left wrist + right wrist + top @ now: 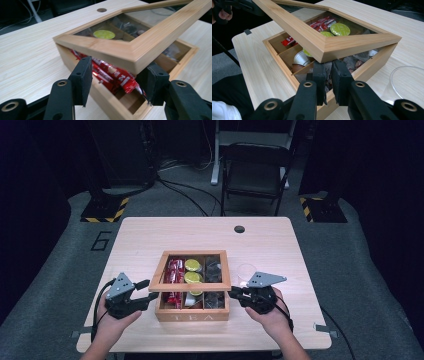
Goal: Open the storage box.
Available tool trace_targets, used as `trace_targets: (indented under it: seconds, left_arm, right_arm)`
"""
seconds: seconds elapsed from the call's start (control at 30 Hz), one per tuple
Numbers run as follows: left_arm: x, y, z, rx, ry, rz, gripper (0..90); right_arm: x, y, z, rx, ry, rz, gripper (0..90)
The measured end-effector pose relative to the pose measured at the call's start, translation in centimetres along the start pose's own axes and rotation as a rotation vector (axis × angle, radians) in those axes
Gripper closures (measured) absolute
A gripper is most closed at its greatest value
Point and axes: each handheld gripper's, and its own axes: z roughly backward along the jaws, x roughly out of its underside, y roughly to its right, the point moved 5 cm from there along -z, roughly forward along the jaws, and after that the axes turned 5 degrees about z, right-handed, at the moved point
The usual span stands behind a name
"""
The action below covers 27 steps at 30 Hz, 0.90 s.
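A wooden tea box [192, 314] stands near the front of the table [150, 235], and its glass lid [191, 288] is lifted at the front and tilted. The left gripper [146, 296] is at the lid's left front corner; its jaws are released, standing apart on either side of the corner. The right gripper [235, 293] is at the right front corner with its jaws clenched close together just under the lid; whether they pinch anything I cannot tell. Inside lie red packets [112, 73] and green-topped capsules [340, 29]. A clear glass [246, 271] stands just right of the box.
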Motion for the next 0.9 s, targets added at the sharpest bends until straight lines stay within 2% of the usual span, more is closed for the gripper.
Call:
trace_targets:
  seconds: [0.13, 0.2, 0.3, 0.43, 0.57, 0.67, 0.9]
  left_arm:
    - [-0.3, 0.2, 0.0, -0.007, -0.004, -0.01, 48.2]
    - [-0.5, 0.2, 0.0, -0.007, -0.006, -0.003, 48.1]
    - [-0.9, 0.1, 0.1, -0.002, -0.001, 0.017, 48.2]
    - [-1.8, 0.0, 0.2, -0.014, 0.017, 0.029, 48.3]
    - [-2.5, -0.1, 0.3, -0.02, 0.018, 0.023, 48.6]
    - [-3.1, -0.2, 0.3, -0.023, 0.009, 0.027, 48.4]
    - [-4.5, -0.6, 0.2, -0.036, 0.02, 0.043, 48.5]
  right_arm:
    - [0.0, 0.2, -0.1, 0.008, 0.005, -0.003, 74.8]
    - [-0.1, 0.3, -0.1, 0.047, 0.007, -0.004, 69.7]
    - [-0.3, 0.4, 0.0, 0.069, 0.016, 0.005, 63.8]
    - [-1.2, 0.6, 0.4, 0.106, 0.037, 0.011, 61.4]
    - [-2.4, 0.2, 0.5, 0.101, 0.057, 0.041, 61.1]
    - [-3.0, 0.0, 0.4, 0.13, 0.045, 0.076, 59.8]
    - [-4.2, 0.6, 0.4, 0.151, 0.07, 0.029, 59.8]
